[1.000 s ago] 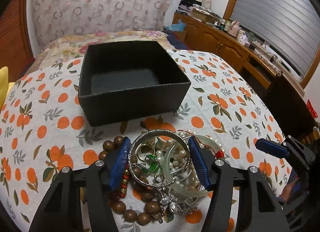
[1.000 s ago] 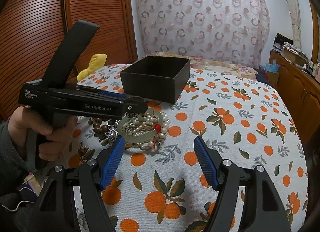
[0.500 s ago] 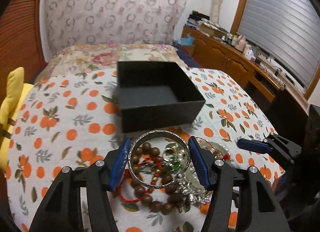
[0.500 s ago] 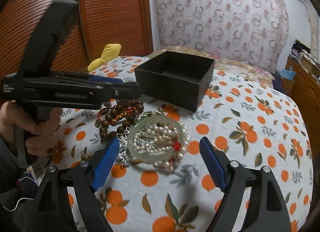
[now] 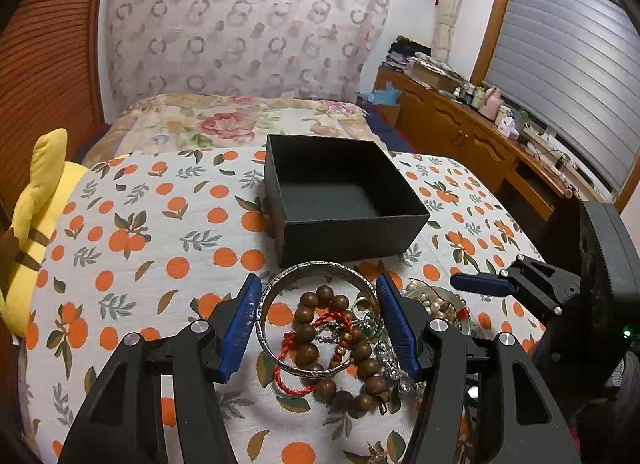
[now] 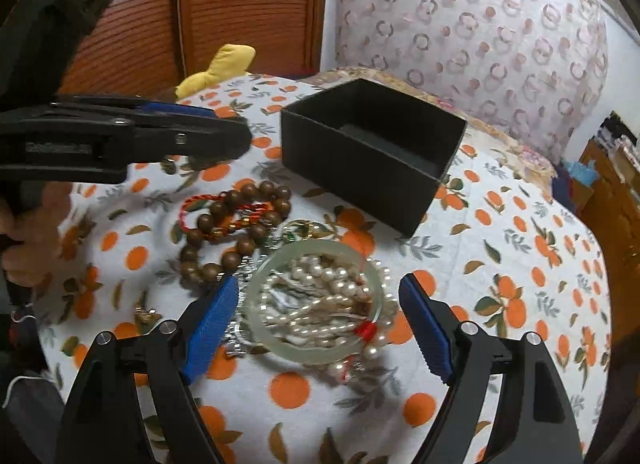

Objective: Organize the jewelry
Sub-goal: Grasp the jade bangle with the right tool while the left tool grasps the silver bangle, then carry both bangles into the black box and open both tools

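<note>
left gripper (image 5: 318, 322) clamps silver bangle (image 5: 318, 318) across its width, lower centre, lifted for boxing | right gripper (image 6: 316, 320) spread wide over jade bangle (image 6: 314, 300), ready | black box (image 5: 344, 199) mid-frame, nothing inside

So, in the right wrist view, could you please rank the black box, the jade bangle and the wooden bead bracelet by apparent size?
1. black box
2. and 3. jade bangle and wooden bead bracelet look alike in span; the bangle lies nearer the camera, so that order is unsure.

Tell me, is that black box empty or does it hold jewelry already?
Empty. The black box shows only its bare dark floor in both views; the jewelry pile lies outside on the tablecloth.
</note>
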`<state>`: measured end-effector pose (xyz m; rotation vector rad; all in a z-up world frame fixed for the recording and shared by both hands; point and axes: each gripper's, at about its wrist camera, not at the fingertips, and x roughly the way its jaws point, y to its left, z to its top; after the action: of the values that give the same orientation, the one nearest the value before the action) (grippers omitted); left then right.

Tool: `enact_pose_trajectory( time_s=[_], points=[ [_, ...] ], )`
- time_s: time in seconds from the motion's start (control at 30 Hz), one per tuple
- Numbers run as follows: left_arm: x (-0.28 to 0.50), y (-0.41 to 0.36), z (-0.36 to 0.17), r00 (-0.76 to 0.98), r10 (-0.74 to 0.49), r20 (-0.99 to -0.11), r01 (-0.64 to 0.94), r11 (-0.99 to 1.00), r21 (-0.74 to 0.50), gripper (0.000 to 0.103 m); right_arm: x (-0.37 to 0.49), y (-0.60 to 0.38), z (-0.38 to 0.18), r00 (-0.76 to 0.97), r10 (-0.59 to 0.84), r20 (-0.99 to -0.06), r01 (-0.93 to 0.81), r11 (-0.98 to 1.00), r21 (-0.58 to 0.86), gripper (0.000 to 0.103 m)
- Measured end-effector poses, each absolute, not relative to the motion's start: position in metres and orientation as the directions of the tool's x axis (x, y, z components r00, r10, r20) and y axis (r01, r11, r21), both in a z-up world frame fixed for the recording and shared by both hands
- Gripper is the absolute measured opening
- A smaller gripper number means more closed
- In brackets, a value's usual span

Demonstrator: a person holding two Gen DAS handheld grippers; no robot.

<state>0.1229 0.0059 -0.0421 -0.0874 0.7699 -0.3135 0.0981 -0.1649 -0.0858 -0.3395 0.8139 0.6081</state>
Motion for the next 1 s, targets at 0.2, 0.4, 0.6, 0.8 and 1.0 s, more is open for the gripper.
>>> enact_pose_trajectory(
  time_s=[0.2, 0.4, 0.6, 0.8, 1.0],
  points=[
    [0.122, 0.006, -0.042, 0.674, -0.308, -0.672, 0.243, 0.951, -0.192, 0.057, 0.102, -0.163, -0.092, 0.532, 0.363, -0.765, -0.633, 0.77, -0.075, 0.079],
    [0.121, 0.008, -0.041, 0.677, -0.306, -0.669, 0.242, 0.951, -0.19, 0.057, 0.096, -0.166, -0.081, 0.557, 0.393, -0.732, -0.64, 0.765, -0.076, 0.074],
    [0.124, 0.014, -0.032, 0.694, -0.3, -0.655, 0.233, 0.954, -0.19, 0.057, 0.098, -0.173, -0.058, 0.593, 0.432, -0.679, -0.633, 0.772, -0.061, 0.074],
    [0.136, 0.019, -0.018, 0.715, -0.286, -0.638, 0.221, 0.958, -0.181, 0.057, 0.13, -0.177, -0.033, 0.637, 0.452, -0.624, -0.606, 0.794, -0.043, 0.074],
    [0.154, 0.026, -0.007, 0.732, -0.269, -0.626, 0.203, 0.963, -0.176, 0.057, 0.172, -0.172, -0.028, 0.656, 0.437, -0.615, -0.583, 0.812, -0.045, 0.074]
  ],
)
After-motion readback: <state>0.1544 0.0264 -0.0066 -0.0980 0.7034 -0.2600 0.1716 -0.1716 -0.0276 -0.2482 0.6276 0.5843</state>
